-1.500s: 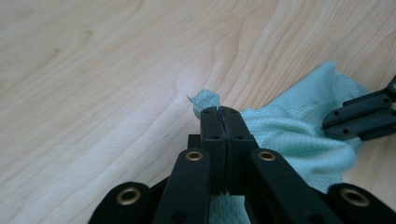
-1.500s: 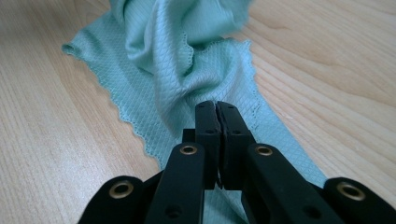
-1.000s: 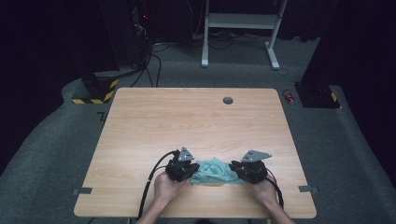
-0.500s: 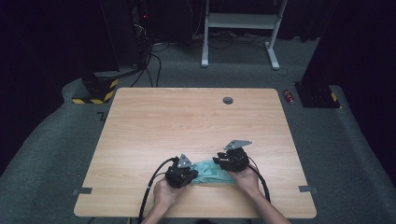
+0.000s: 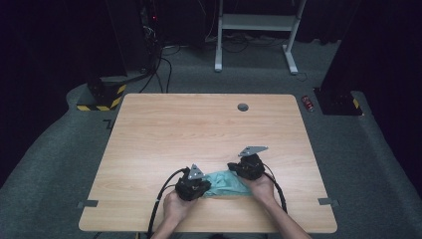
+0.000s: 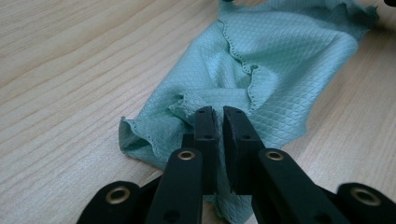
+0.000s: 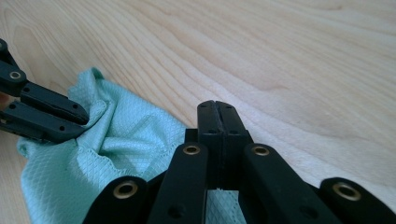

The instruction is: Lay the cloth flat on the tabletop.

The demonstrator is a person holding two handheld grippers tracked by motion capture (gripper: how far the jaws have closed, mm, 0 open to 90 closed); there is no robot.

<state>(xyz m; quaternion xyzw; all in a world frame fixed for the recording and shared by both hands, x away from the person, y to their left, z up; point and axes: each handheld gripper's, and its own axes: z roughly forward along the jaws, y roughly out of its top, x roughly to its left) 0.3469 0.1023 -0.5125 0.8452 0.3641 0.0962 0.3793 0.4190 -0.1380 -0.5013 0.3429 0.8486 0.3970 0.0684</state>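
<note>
A teal cloth (image 5: 224, 183) lies crumpled near the front edge of the wooden table (image 5: 199, 124). My left gripper (image 5: 205, 187) is at the cloth's left end. In the left gripper view the cloth (image 6: 280, 70) bunches around the left gripper (image 6: 218, 112); its jaws have just eased apart to a thin gap and still pinch a fold. My right gripper (image 5: 235, 174) is at the cloth's far right corner. Its jaws (image 7: 216, 106) have just closed flush, with a sliver of cloth (image 7: 126, 149) in their seam. The left gripper (image 7: 84, 120) shows farther off there.
A round grommet (image 5: 243, 106) sits in the table's far side. On the floor beyond are a red can (image 5: 308, 103), a white desk frame (image 5: 254, 22), cables and a yellow-black striped base (image 5: 102, 97). Bare wood stretches behind and to both sides of the cloth.
My right gripper has moved left and slightly away, toward the left gripper, and the cloth between them has bunched shorter. The left gripper has stayed put.
</note>
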